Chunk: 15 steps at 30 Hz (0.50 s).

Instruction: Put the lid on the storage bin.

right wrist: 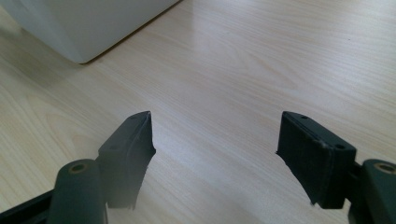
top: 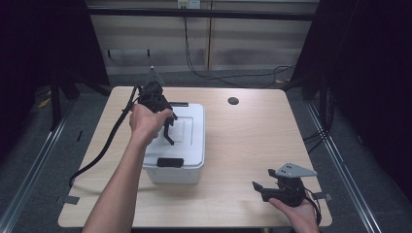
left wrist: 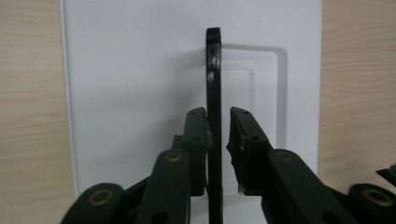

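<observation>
A white lidded box stands left of the table's middle, with a black latch on its near end. My left gripper points down over the lid. A thin black handle bar rises edge-on between its jaws. The left pad lies against the bar, and a narrow gap separates the bar from the right pad, so the grip is open. My right gripper rests low near the table's front right corner, open, with bare wood between its pads. A corner of the box lies beyond it.
A round dark hole sits in the wooden tabletop near its far edge. The left gripper's cable trails off the table's left side. Dark curtains flank the table, and wall cables hang behind it.
</observation>
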### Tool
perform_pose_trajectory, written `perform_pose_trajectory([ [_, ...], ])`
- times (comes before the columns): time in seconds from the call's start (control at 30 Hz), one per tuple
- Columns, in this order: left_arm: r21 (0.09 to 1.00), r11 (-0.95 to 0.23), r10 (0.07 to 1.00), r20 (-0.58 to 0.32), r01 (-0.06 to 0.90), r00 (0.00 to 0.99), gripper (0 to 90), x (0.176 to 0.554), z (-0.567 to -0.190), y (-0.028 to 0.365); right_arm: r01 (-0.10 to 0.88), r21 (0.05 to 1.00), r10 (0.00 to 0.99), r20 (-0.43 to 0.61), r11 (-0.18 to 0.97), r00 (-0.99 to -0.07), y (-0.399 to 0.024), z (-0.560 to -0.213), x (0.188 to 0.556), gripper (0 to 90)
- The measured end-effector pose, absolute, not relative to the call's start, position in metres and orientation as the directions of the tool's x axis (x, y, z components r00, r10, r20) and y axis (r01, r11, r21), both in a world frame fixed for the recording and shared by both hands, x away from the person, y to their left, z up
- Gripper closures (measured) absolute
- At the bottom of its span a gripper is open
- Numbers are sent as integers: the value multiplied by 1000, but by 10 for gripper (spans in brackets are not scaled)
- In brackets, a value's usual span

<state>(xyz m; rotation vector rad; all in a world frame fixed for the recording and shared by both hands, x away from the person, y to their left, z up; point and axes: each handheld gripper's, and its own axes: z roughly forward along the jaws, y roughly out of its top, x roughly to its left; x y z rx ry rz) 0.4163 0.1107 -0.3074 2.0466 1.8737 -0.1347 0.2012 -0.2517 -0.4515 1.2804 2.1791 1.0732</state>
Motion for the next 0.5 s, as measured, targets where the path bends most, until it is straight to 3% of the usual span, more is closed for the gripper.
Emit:
perform_pose_trajectory([
  [0.4, 235, -104, 938, -299, 966, 174, 653, 417, -304, 119, 560, 776, 862, 41, 291, -505, -251, -452, 202, 265],
  [0.5, 246, -105, 936, -302, 964, 179, 568, 417, -304, 121, 565, 774, 864, 46, 287, -501, -251, -452, 201, 265],
])
